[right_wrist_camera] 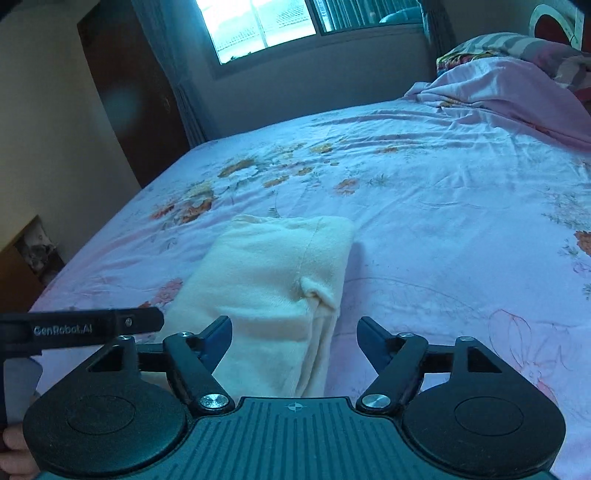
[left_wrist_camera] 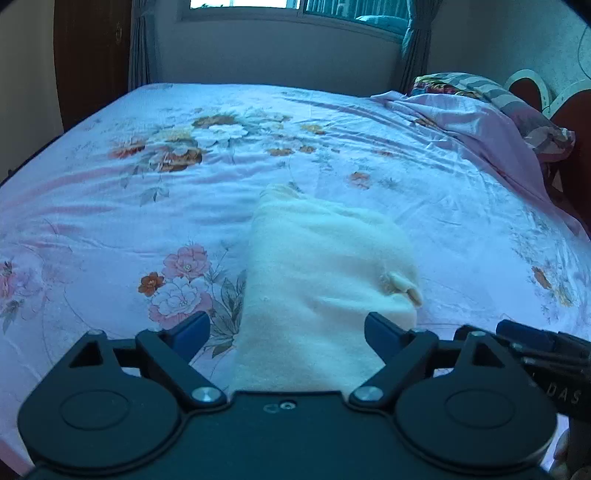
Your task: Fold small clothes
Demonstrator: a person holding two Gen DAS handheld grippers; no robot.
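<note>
A cream-white small garment (left_wrist_camera: 317,273) lies folded into a thick rectangle on the floral bed sheet (left_wrist_camera: 110,206). My left gripper (left_wrist_camera: 286,334) hovers over its near end, jaws wide apart, nothing pressed between the blue pads. In the right wrist view the same folded garment (right_wrist_camera: 273,284) lies ahead and slightly left, its layered edge facing right. My right gripper (right_wrist_camera: 293,338) is open above the garment's near right corner, pads clear of the cloth. The left gripper's body (right_wrist_camera: 85,326) shows at the left edge of that view.
A pink crumpled blanket (left_wrist_camera: 469,122) and a patterned pillow (left_wrist_camera: 517,107) lie at the bed's far right. A dark wardrobe (right_wrist_camera: 129,85) stands beyond the bed's left side, and a window (right_wrist_camera: 258,26) is in the far wall. The bed's left edge (right_wrist_camera: 92,236) drops to the floor.
</note>
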